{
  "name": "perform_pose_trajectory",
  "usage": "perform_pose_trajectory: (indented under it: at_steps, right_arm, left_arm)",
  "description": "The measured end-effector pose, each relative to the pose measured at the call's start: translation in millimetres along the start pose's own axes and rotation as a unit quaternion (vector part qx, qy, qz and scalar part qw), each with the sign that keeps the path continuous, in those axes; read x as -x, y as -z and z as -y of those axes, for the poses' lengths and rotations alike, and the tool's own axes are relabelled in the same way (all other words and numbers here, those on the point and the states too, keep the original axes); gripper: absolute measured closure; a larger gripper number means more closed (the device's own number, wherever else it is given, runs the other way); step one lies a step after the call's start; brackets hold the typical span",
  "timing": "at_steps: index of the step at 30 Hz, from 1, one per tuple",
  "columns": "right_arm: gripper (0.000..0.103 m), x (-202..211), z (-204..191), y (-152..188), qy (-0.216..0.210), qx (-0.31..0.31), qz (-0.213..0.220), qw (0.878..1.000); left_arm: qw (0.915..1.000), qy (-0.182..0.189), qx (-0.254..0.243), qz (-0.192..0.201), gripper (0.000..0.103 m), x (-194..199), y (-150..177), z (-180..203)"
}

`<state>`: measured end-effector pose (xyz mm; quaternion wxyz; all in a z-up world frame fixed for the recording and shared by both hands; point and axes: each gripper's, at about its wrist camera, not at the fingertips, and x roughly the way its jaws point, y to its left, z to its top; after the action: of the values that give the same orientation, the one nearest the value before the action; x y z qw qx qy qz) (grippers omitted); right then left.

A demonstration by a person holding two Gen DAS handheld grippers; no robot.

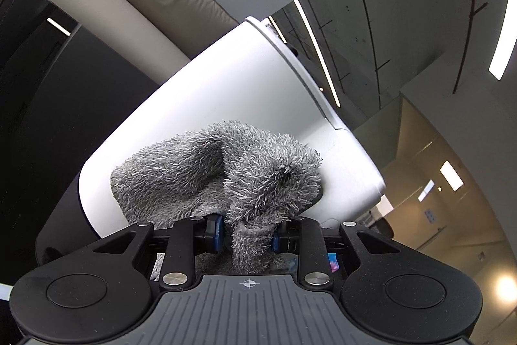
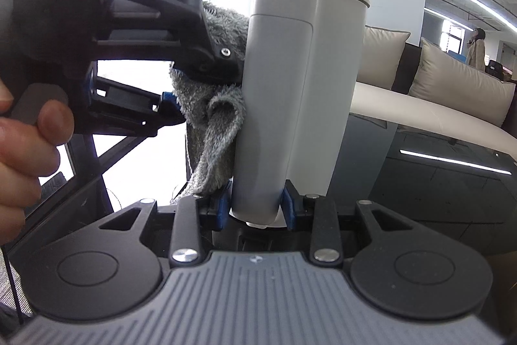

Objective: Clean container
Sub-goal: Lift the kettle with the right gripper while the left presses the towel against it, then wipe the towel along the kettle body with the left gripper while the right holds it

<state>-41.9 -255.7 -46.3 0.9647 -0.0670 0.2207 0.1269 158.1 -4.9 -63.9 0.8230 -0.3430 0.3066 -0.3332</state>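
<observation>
The container (image 1: pixel 245 92) is a tall white jug, tilted in the left wrist view. Against its side presses a shaggy grey cloth (image 1: pixel 226 170), and my left gripper (image 1: pixel 247 236) is shut on a fold of that cloth. In the right wrist view the container (image 2: pixel 336 80) stands upright with its white handle (image 2: pixel 274 105) facing me. My right gripper (image 2: pixel 257 210) is shut on the lower end of that handle. The left gripper (image 2: pixel 171 105) comes in from the left, a hand (image 2: pixel 29 144) on its grip, holding the grey cloth (image 2: pixel 213 105) against the jug's left side.
A dark glossy table (image 2: pixel 436 177) lies under the container. Behind it stands a beige sofa (image 2: pixel 420 105) with cushions (image 2: pixel 452 76). A person (image 2: pixel 477 49) stands far off at the right. Bright windows fill the left background.
</observation>
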Motion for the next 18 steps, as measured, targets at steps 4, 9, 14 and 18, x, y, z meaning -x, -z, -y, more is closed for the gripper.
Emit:
perform_pose_trajectory:
  at_steps: [4, 9, 14, 18]
  right_arm:
    - [0.069, -0.2, -0.9, 0.3, 0.001, -0.001, 0.000, 1.000]
    - [0.068, -0.6, -3.1, 0.7, 0.010, -0.006, 0.000, 1.000]
    - [0.068, 0.6, -8.6, 1.3, 0.024, -0.008, 0.005, 1.000]
    - [0.068, 1.4, -15.2, 1.9, 0.049, -0.004, 0.007, 0.999]
  left_arm:
    - [0.9994, -0.028, -0.004, -0.021, 0.079, -6.8, 4.3, -10.7]
    - [0.9981, -0.051, -0.012, -0.033, 0.079, -12.0, 7.2, -17.5]
    - [0.9969, -0.065, -0.038, -0.023, 0.079, -5.2, 3.8, -12.1]
    - [0.9968, -0.069, -0.037, -0.014, 0.079, -0.1, 0.1, -15.6]
